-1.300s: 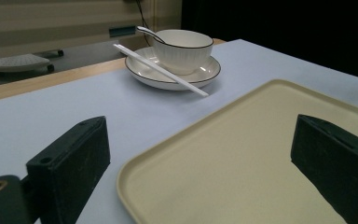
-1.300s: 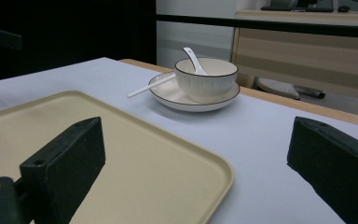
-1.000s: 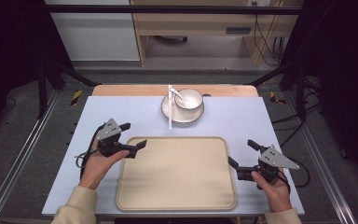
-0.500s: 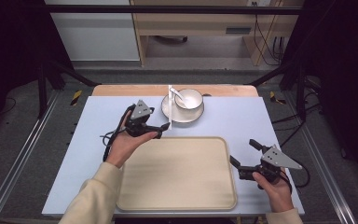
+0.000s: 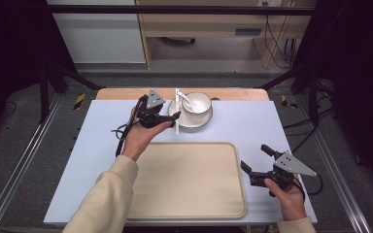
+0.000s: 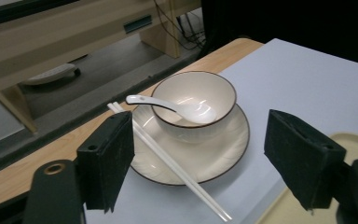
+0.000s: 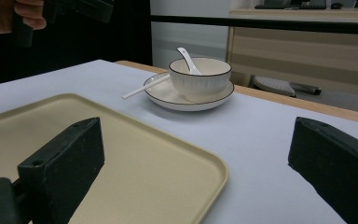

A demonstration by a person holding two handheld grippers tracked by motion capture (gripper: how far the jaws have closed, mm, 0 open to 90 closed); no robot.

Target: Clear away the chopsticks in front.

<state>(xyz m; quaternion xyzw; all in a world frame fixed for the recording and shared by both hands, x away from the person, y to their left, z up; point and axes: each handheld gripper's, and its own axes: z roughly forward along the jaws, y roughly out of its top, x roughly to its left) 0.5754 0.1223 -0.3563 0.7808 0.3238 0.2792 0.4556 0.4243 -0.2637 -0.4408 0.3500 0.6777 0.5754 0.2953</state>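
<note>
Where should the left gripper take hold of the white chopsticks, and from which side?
Grip the chopsticks at the raised stretch lying across the plate rim, probably from above, jaws straddling the pair. The near tips lie flat on the table, and the bowl crowds the far end.

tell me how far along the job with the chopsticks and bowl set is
Early stage. Done: nothing looks moved yet; the tray is bare, and the bowl with its spoon sits on the plate. In hand: the left gripper, jaws open, is at the chopsticks lying across the plate's rim, not gripping. The right gripper hangs open beside the tray. Left: grasping and moving everything.
</note>
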